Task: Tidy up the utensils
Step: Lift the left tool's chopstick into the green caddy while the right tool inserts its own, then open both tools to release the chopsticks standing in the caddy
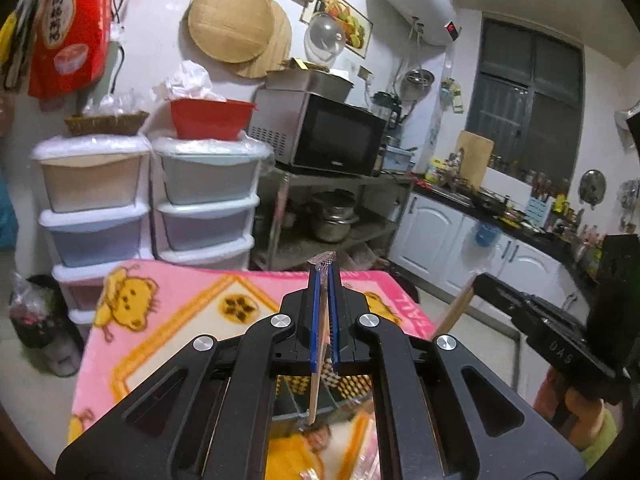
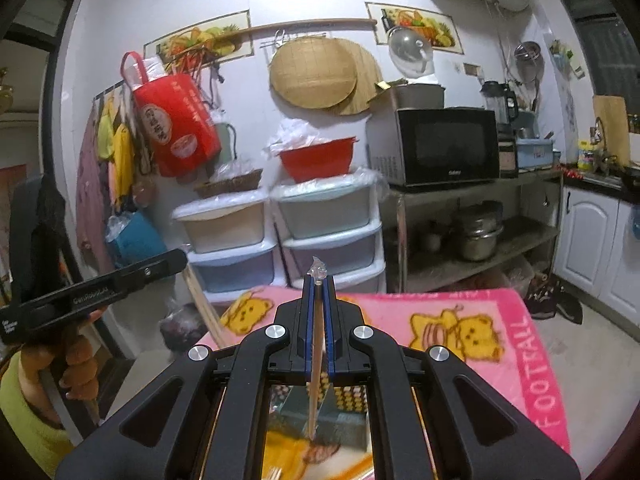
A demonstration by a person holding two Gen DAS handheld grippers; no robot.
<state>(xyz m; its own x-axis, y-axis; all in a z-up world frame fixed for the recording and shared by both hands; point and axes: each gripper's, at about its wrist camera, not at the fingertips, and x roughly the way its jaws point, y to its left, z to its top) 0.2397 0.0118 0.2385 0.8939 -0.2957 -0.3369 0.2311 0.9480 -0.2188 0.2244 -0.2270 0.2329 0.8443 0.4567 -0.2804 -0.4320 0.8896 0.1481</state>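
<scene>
My left gripper [image 1: 325,270] is shut on a wooden chopstick [image 1: 320,368] in a clear wrapper. The stick runs down between the blue pads, and its wrapped tip pokes out past the fingertips. My right gripper [image 2: 319,280] is likewise shut on a wrapped chopstick [image 2: 316,344]. Both are held above a table covered with a pink cartoon blanket [image 1: 192,320] [image 2: 480,312]. A grey compartment tray [image 1: 288,404] [image 2: 296,408] shows below, through each gripper's frame. The right gripper [image 1: 478,280] appears at the right of the left wrist view, and the left gripper [image 2: 182,256] at the left of the right wrist view.
Beyond the table stand plastic drawer towers [image 1: 204,200] [image 2: 324,224], a metal shelf with a microwave [image 1: 320,132] [image 2: 444,144] and pots, and white cabinets [image 1: 460,240] under a crowded counter. A person's hand [image 2: 76,364] in a yellow-green sleeve holds the left gripper.
</scene>
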